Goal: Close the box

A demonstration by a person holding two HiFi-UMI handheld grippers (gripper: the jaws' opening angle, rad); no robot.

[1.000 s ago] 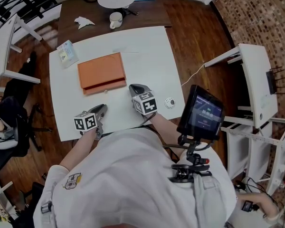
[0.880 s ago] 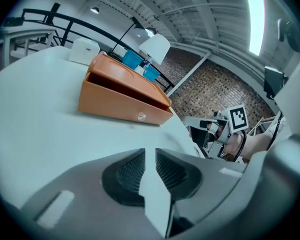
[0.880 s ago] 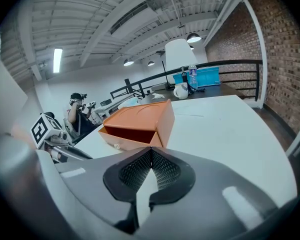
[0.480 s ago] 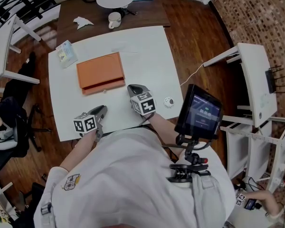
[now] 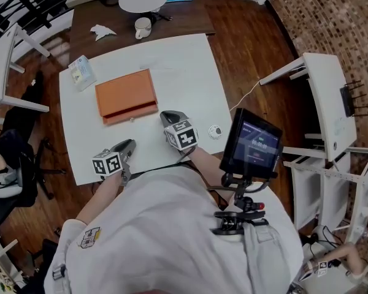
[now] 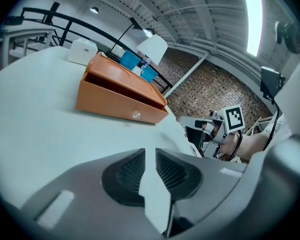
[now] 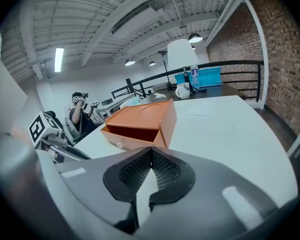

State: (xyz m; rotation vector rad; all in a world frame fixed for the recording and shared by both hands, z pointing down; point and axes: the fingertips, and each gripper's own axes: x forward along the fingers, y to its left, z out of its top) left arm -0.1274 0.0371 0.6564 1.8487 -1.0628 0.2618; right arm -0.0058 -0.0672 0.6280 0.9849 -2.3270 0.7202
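Box: the orange box (image 5: 126, 94) lay in the upper left of the head view on the white table (image 5: 190, 72). Its front faced the person, and a dark gap showed along that front (lid ajar or drawer out, I could not tell which).
Left gripper: the left gripper (image 6: 150, 155) hovered at the table's near edge, lower left of the head view, well short of the box. Its pads stood a narrow slit apart with nothing between them.
Right gripper: the right gripper (image 7: 151, 155) was closer, near the box's right front corner but apart from it. Its pads were pressed together and empty.
Stage: probably the approach, with neither gripper touching the box.
Risk, sliding: a one-sided push from the right gripper would likely skate the box across the smooth table rather than shut it. The left gripper might need to brace it.
Risk, jamming: pressing off-centre could twist the front and leave it stuck partly open.
Risk, knob: the small knob (image 6: 136, 115) on the front might snag a jaw tip.
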